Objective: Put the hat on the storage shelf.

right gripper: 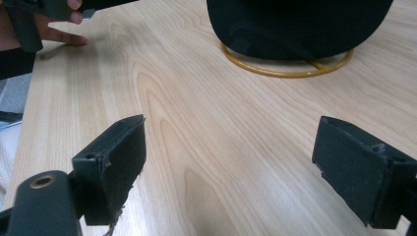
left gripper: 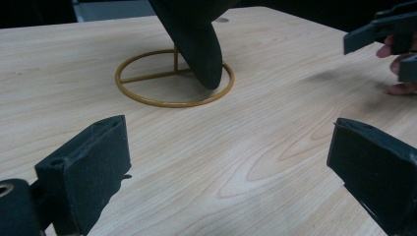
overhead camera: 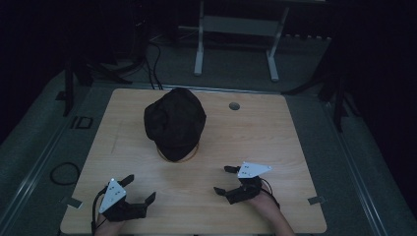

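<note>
A black cap (overhead camera: 175, 123) sits on a yellow wire stand (left gripper: 174, 78) toward the far middle of the wooden table (overhead camera: 275, 137). Near the person, the left gripper (overhead camera: 139, 189) and right gripper (overhead camera: 223, 179) rest with jaws spread wide, holding nothing. Looks like nothing's begun; next, I'd guess, a reach forward toward the cap

Cap (overhead camera: 174, 122) on ring stand (left gripper: 173, 78) mid-table (overhead camera: 275, 147), behind L gripper (overhead camera: 139, 189) & R gripper (overhead camera: 225, 179).
</note>
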`<action>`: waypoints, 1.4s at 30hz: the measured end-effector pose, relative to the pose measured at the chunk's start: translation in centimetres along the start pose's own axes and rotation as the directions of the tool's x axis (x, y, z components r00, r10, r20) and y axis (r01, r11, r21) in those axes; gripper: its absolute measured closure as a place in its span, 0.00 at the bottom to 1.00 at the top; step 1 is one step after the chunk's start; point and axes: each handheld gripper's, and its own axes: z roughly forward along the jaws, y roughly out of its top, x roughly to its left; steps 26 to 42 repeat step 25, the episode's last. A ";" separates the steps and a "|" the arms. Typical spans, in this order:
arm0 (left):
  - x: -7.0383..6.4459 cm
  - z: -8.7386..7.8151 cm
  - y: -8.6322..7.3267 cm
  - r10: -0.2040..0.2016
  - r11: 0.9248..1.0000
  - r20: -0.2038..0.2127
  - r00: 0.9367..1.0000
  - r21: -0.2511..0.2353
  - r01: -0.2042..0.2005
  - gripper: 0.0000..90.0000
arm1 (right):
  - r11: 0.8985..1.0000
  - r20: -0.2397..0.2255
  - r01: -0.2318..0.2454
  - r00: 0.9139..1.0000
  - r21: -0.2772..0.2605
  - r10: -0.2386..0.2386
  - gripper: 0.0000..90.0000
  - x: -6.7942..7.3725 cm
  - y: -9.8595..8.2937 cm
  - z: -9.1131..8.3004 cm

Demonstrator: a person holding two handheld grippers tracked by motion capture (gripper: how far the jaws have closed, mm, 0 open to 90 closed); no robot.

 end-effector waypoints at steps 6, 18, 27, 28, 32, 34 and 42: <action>0.2 -0.1 0.0 -0.016 1.000 -0.013 1.000 0.004 0.016 0.03 | 1.000 0.018 -0.011 1.000 0.004 0.011 0.14 0.0 -0.8 -1.4; 0.1 0.1 -0.1 -0.013 1.000 -0.006 1.000 0.012 0.013 0.03 | 1.000 0.057 -0.017 0.998 0.007 0.016 0.15 0.1 -2.1 -3.2; 0.1 0.1 -0.1 -0.011 1.000 -0.005 1.000 0.016 0.011 0.03 | 1.000 0.064 -0.018 0.998 0.008 0.017 0.15 0.0 -2.3 -3.2; 0.1 0.1 -0.1 -0.011 1.000 -0.005 1.000 0.016 0.011 0.03 | 1.000 0.064 -0.018 0.998 0.008 0.017 0.15 0.0 -2.3 -3.2; 0.1 0.1 -0.1 -0.011 1.000 -0.005 1.000 0.016 0.011 0.03 | 1.000 0.064 -0.018 0.998 0.008 0.017 0.15 0.0 -2.3 -3.2; 0.1 0.1 -0.1 -0.011 1.000 -0.005 1.000 0.016 0.011 0.03 | 1.000 0.064 -0.018 0.998 0.008 0.017 0.15 0.0 -2.3 -3.2; 0.1 0.1 -0.1 -0.011 1.000 -0.005 1.000 0.016 0.011 0.03 | 1.000 0.064 -0.018 0.998 0.008 0.017 0.15 0.0 -2.3 -3.2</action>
